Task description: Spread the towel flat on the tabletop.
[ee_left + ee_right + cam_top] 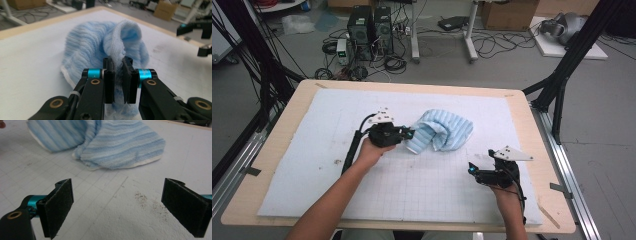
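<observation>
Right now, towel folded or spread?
Neither: bunched. The striped towel is heaped on the mat, an edge clamped in the left gripper.

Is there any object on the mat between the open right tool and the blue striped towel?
Nothing visible stands between them. From the right tool to the towel there is bare gridded mat, with some dark specks on it. The left tool already pinches the towel's edge at its other side.

The left hand-held gripper (408,133) is held in the left hand (371,151), forearm reaching forward from the bottom edge. Its two black jaws are pressed together on a fold of the light blue striped cloth (100,42). The right hand-held gripper (472,169), in the right hand (504,189), points left with its jaws spread wide apart, gripping nothing.
</observation>
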`<state>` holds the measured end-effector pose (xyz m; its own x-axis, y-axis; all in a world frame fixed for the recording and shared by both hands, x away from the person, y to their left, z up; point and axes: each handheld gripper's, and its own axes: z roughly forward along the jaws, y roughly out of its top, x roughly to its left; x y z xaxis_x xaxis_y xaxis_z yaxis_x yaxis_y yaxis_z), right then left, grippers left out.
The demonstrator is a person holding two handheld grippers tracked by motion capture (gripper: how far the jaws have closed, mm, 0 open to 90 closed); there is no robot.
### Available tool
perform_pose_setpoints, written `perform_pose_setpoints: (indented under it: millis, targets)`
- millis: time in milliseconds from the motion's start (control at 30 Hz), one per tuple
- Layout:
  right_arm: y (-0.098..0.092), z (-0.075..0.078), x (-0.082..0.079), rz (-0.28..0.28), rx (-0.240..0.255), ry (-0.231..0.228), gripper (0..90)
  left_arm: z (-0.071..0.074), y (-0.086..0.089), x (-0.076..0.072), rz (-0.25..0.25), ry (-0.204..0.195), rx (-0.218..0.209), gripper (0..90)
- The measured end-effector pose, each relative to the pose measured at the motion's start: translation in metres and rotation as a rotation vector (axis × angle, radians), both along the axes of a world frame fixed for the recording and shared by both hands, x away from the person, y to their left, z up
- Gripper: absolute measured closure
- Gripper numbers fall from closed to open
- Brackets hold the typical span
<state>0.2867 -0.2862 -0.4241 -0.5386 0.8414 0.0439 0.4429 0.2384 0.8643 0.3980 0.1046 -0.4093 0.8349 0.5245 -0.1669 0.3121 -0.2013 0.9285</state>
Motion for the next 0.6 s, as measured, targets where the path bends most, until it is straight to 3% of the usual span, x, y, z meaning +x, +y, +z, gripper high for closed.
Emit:
perform_pose_setpoints:
  millis: [133,167,200,333,400,433,600]
  targets:
    - [0.001,0.0,0.0,0.006,-0.004,0.0,10.0,-0.003,0.034,0.004,0.105,0.022,-0.013,81.5]
    - [0.001,0.0,0.0,0.006,-0.002,0.005,10.0,-0.003,0.034,0.004,0.105,0.022,-0.013,81.5]
    - [0.001,0.0,0.0,0.007,-0.004,0.006,10.0,-0.006,0.052,0.004,0.144,0.032,-0.017,81.5]
    - [0.003,-0.001,0.001,0.016,-0.01,0.009,10.0,-0.012,0.086,-0.003,0.215,0.034,-0.029,81.5]
    - [0.004,-0.002,0.001,0.016,-0.008,0.015,10.0,-0.015,0.102,-0.007,0.233,0.046,-0.02,81.6]
    - [0.005,-0.002,0.002,0.021,-0.01,0.014,10.0,-0.015,0.102,-0.007,0.233,0.046,-0.02,81.6]
    - [0.008,-0.003,0.003,0.03,-0.017,0.016,10.0,-0.02,0.136,-0.026,0.275,0.034,-0.025,81.6]
